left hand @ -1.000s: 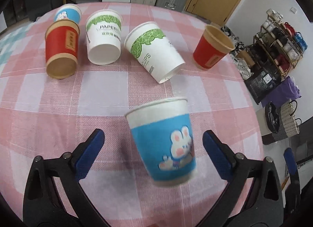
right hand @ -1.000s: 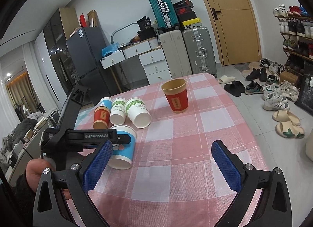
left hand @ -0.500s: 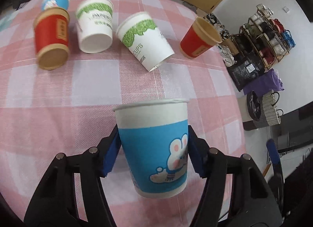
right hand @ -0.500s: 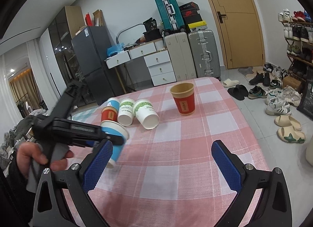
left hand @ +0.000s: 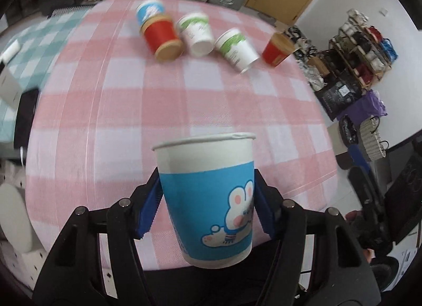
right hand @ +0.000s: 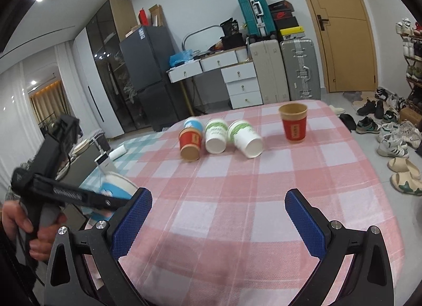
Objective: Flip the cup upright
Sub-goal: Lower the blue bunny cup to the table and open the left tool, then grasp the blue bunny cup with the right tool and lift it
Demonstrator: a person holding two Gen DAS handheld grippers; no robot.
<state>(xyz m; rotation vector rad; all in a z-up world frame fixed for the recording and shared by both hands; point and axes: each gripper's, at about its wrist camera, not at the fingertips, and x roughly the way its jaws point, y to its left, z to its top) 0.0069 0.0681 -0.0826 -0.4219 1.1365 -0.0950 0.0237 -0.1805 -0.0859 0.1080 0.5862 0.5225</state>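
The blue rabbit cup is up off the table now. A second ago it lay on the cloth between open tongs; now it rides well clear of the pink checked table, which has dropped away below. The left gripper is clamped on it, blue pads pressing both sides of the wall, rim towards the top of the wrist view. From the right-hand view it sits tilted, out past the table's near left edge. The right gripper hangs over the near cloth, jaws wide, holding nothing. Further out, four cups lie on their sides in a cluster: a red cup, a blue one behind, two green-printed cups. One red cup already stands upright. So: grip and lift done; the turn looks partway, and the set-down remains.
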